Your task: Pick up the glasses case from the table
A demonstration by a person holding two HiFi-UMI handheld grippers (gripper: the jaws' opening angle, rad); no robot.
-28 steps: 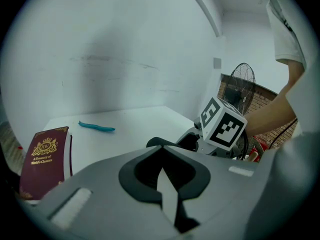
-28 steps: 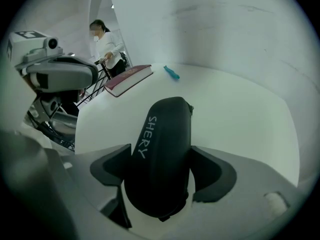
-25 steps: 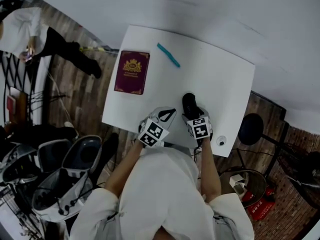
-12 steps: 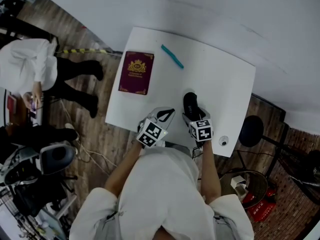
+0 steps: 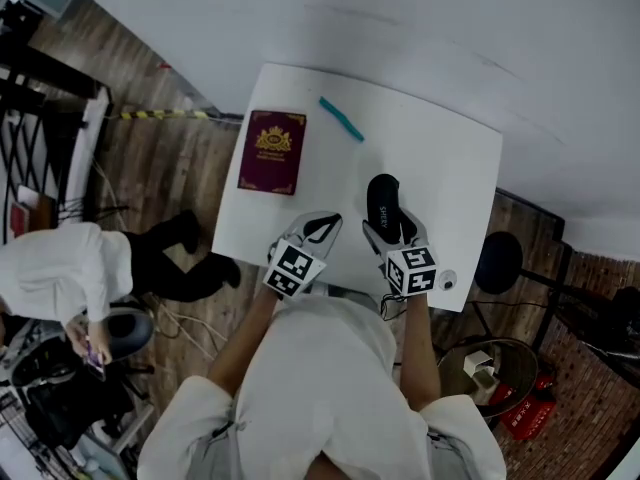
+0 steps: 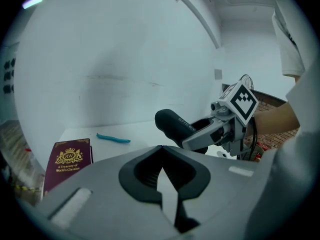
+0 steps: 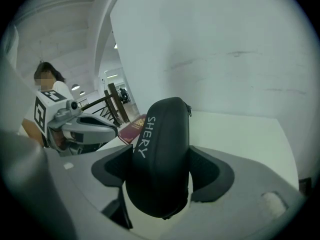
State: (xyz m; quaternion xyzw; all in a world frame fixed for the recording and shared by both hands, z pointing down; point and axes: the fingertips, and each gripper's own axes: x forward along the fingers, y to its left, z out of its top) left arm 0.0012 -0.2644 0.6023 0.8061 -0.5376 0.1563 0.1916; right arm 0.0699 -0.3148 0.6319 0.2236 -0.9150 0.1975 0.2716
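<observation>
**GLASSES CASE PICK-UP: GRASP MADE, LIFT PHASE**

**Nearest the operator.** Both grippers sit over the near edge of the white worktop [image 5: 445,163]. The left gripper [image 6: 160,149] is clenched, its jaw tips meeting with nothing between them. It hovers just left of the right gripper and takes no part in the grasp.

**Grasp.** The right gripper [image 5: 390,224] is clamped on the black glasses case [image 7: 161,144]. One jaw pad bears on each long side of the case. The near end of the case lies between the jaws, and the far end projects forward beyond the tips. The left gripper view shows the case angled with its free end raised. Whether the underside is fully clear of the worktop cannot be confirmed.

**Middle of the worktop.** A maroon book [image 5: 271,152] lies flat, well apart from the case and to its left.

**Far side.** A teal pen-like item [image 5: 340,118] lies near the far edge, beyond the book and apart from it.

**Step in hand.** Judged from these views, the grasp is complete and the lift is at its start or under way.

**Next move.**
1. Hold the right gripper clamped; the shell is smooth and rounded and may slip.
2. Raise the case straight up from the worktop.
3. Keep the left gripper out of the lift path.
</observation>
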